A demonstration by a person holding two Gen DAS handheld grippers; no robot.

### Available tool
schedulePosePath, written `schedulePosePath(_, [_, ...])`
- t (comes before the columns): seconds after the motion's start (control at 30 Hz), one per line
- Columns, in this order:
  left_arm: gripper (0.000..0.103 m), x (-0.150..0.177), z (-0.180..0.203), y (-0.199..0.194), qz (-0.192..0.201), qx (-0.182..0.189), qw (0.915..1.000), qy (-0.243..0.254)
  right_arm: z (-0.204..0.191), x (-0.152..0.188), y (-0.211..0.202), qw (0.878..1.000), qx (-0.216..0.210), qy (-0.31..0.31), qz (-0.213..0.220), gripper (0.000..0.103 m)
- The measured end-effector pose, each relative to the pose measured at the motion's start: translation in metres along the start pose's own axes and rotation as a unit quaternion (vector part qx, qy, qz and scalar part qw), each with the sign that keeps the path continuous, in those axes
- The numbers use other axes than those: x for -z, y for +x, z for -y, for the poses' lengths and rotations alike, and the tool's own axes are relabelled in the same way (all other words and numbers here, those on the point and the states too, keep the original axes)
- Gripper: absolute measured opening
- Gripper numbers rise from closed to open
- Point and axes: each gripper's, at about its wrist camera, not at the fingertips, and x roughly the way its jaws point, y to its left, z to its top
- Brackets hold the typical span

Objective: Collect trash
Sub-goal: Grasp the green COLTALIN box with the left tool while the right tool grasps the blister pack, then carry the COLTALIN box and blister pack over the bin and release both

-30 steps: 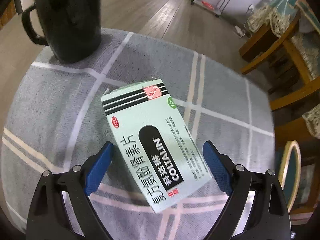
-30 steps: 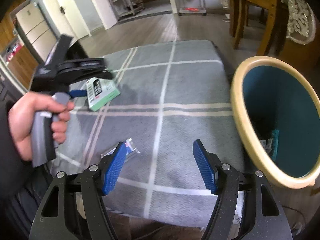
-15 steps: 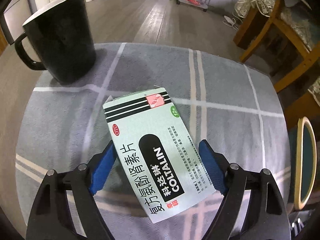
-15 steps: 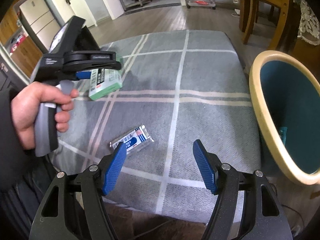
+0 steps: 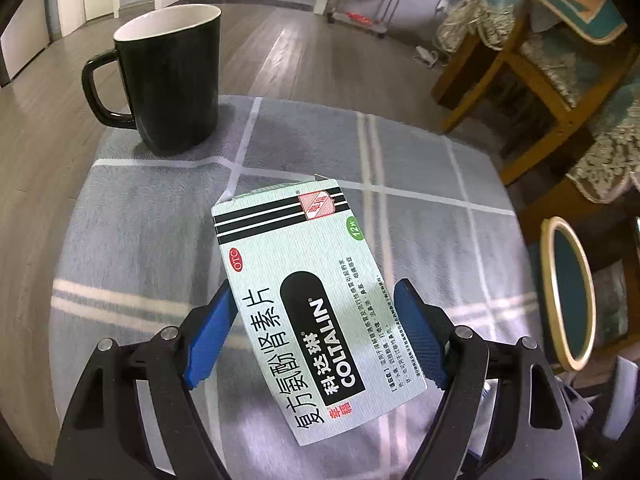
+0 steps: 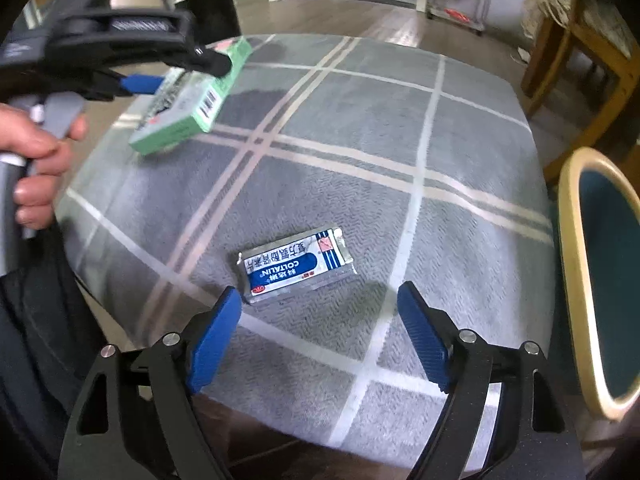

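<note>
The left gripper (image 5: 316,330) pinches the green medicine box (image 5: 310,300) at frame centre, lifted for binning, while the right gripper (image 6: 320,336), jaws just opening and empty, frames the foil packet (image 6: 294,266) lying centre-frame.

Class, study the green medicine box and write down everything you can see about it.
The green medicine box is flat, rectangular cardboard, pale green on its face, with black stripes, a red emblem, a red OTC oval, Chinese lettering and "COLTALIN" on a black panel. A barcode shows on one edge. The blue pads of the left tongs clamp its long sides, and it is tilted and lifted clear of the grey checked cloth.
</note>
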Motion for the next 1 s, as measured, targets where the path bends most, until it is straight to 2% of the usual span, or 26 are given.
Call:
schedulePosePath(0.1, [0.078,0.005,-0.001,-0.010,0.008,0.016,0.9998,-0.002,-0.003,-0.003,0.005,1.000,0.007,-0.014,0.006,0.084])
schedulePosePath(0.2, [0.078,0.009,-0.001,-0.015,0.011,0.020,0.9997,0.002,-0.003,-0.008,0.007,1.000,0.008,-0.020,0.015,0.082])
schedulePosePath(0.27, [0.078,0.010,0.003,-0.012,0.010,0.019,0.9998,0.006,-0.002,-0.009,0.006,0.999,0.006,-0.023,0.027,0.061])
schedulePosePath(0.57, [0.078,0.012,0.024,-0.008,0.012,0.013,0.9991,0.037,0.013,-0.013,-0.001,0.999,0.004,0.000,0.037,0.060])
schedulePosePath(0.8, [0.077,0.014,0.032,-0.013,0.024,0.024,0.9979,0.055,0.043,-0.017,-0.031,0.996,0.012,0.051,0.073,0.060])
schedulePosePath(1.0, [0.077,0.013,0.044,-0.017,0.033,0.035,0.9965,0.068,0.078,-0.017,-0.067,0.988,0.023,0.107,0.112,0.060])
